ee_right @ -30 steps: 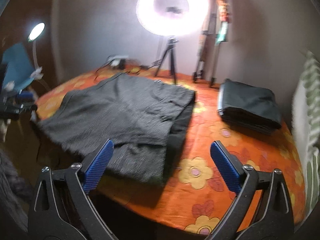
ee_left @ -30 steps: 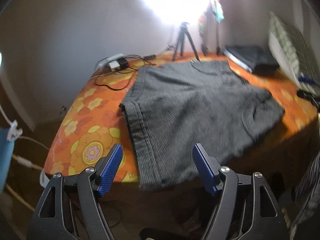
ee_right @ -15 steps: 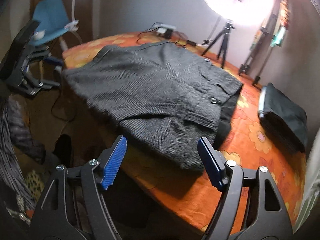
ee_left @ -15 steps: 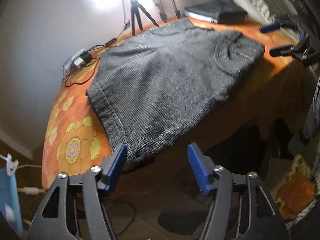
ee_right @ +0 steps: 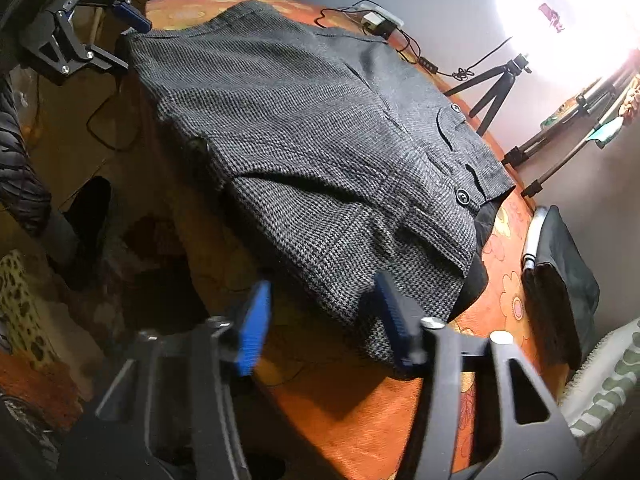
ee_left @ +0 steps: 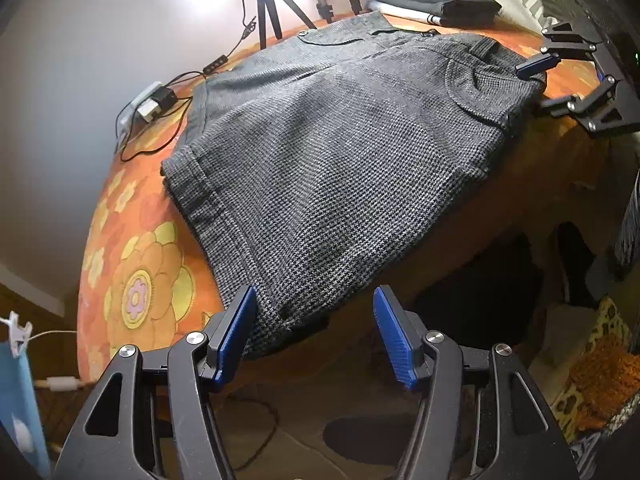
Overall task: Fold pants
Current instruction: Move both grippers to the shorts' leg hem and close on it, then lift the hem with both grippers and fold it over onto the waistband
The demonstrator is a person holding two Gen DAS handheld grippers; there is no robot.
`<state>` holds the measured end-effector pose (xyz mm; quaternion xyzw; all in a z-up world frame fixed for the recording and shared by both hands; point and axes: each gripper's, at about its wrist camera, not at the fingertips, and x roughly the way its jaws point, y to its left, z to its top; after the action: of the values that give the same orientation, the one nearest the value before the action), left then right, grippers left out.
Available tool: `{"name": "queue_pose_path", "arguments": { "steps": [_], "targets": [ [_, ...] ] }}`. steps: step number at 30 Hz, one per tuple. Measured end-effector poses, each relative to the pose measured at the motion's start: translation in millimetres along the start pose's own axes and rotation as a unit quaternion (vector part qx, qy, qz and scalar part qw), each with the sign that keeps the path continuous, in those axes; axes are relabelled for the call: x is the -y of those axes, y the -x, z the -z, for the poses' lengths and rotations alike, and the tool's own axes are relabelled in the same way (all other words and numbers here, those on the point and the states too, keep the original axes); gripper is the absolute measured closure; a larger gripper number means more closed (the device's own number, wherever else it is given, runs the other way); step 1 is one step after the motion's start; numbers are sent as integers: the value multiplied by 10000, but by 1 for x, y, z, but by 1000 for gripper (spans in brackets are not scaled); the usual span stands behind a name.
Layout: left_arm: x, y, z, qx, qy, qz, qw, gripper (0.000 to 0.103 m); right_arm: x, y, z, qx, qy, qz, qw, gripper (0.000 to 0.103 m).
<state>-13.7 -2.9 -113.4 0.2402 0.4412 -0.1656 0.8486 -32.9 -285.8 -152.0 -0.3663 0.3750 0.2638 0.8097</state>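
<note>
Grey checked pants (ee_left: pixel 340 152) lie folded flat on an orange flowered table (ee_left: pixel 132 280), one edge hanging over the near rim. My left gripper (ee_left: pixel 316 336) is open, its blue pads either side of the hanging hem corner. In the right wrist view the same pants (ee_right: pixel 340 140) spread across the table. My right gripper (ee_right: pixel 324 320) is open at the waistband-side corner near the table rim. Each gripper shows in the other's view, the right gripper (ee_left: pixel 560 80) and the left gripper (ee_right: pixel 100 28).
A stack of folded dark clothes (ee_right: pixel 560 280) lies on the table's far side. A power strip with cables (ee_left: pixel 148 104) and a tripod (ee_left: pixel 276 12) under a bright ring light stand at the back. Clutter lies on the floor below the rim.
Both grippers have dropped lower and come closer to the near edge of the pants. The left now straddles the hanging hem corner. The right has swung toward the waistband corner.
</note>
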Motion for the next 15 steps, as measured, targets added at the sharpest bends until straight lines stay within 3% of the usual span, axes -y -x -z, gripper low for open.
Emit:
{"name": "queue_pose_path", "arguments": {
  "steps": [1,3,9,15],
  "targets": [
    [1,0,0,-3,-41,2,10000,43,2,1,-1,17,-38,-78,10000,71],
    [5,-1,-1,-3,-148,-53,9999,43,2,3,-4,53,-107,-96,9999,83],
    [8,-6,-1,-10,-294,-206,9994,43,17,17,-18,334,-540,-132,9979,90],
    [-1,-6,-3,28,-165,-201,9997,78,26,28,-29,535,-782,-136,9954,91]
  ]
}}
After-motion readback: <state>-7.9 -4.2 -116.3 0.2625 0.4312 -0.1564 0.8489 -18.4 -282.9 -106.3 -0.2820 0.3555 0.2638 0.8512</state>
